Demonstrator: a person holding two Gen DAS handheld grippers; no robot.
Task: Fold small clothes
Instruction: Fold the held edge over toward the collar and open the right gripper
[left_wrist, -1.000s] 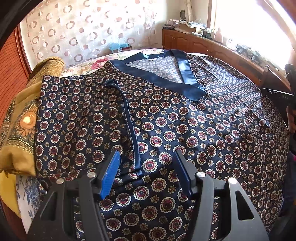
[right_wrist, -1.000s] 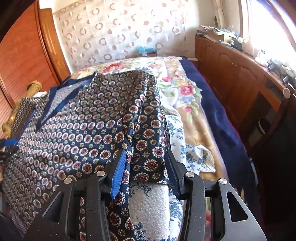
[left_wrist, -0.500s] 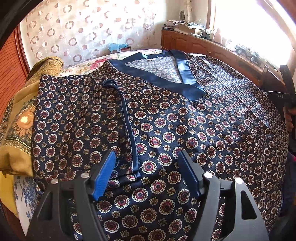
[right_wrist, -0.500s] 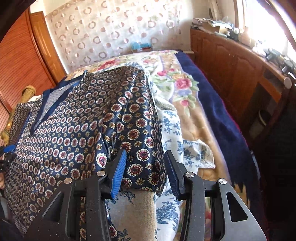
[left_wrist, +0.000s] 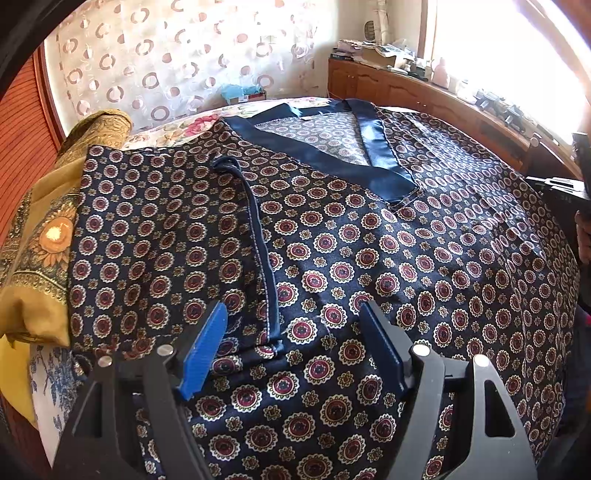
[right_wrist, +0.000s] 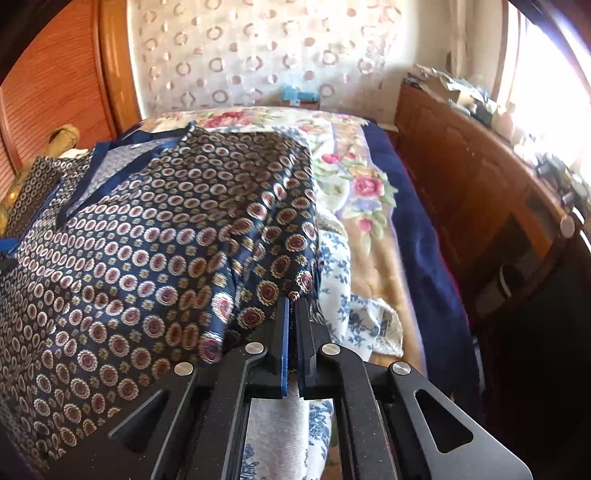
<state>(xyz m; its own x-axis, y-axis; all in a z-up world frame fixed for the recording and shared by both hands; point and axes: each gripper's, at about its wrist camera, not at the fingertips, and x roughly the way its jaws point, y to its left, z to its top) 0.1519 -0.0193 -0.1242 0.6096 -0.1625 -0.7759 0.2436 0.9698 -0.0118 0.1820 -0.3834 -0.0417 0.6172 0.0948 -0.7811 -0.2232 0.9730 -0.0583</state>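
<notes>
A navy top with red and cream medallions (left_wrist: 351, 266) lies spread on the bed, its plain blue V-neck band (left_wrist: 317, 155) at the far end. Its left sleeve (left_wrist: 159, 236) is folded inward, with a blue hem strip (left_wrist: 264, 258) running toward me. My left gripper (left_wrist: 293, 343) is open and hovers over the cloth near the end of that strip. In the right wrist view my right gripper (right_wrist: 293, 325) is shut on the right sleeve edge (right_wrist: 291, 251) of the top (right_wrist: 147, 251) and lifts it off the bedding.
A mustard patterned cloth (left_wrist: 40, 236) lies left of the top. A floral blanket (right_wrist: 354, 184) and blue-and-white sheet (right_wrist: 343, 291) cover the bed. A wooden cabinet (right_wrist: 480, 192) runs along the right side, a wooden wardrobe (right_wrist: 55, 81) stands left.
My right gripper closed on the right sleeve edge and raised it. My left gripper drew back slightly and stayed open.
</notes>
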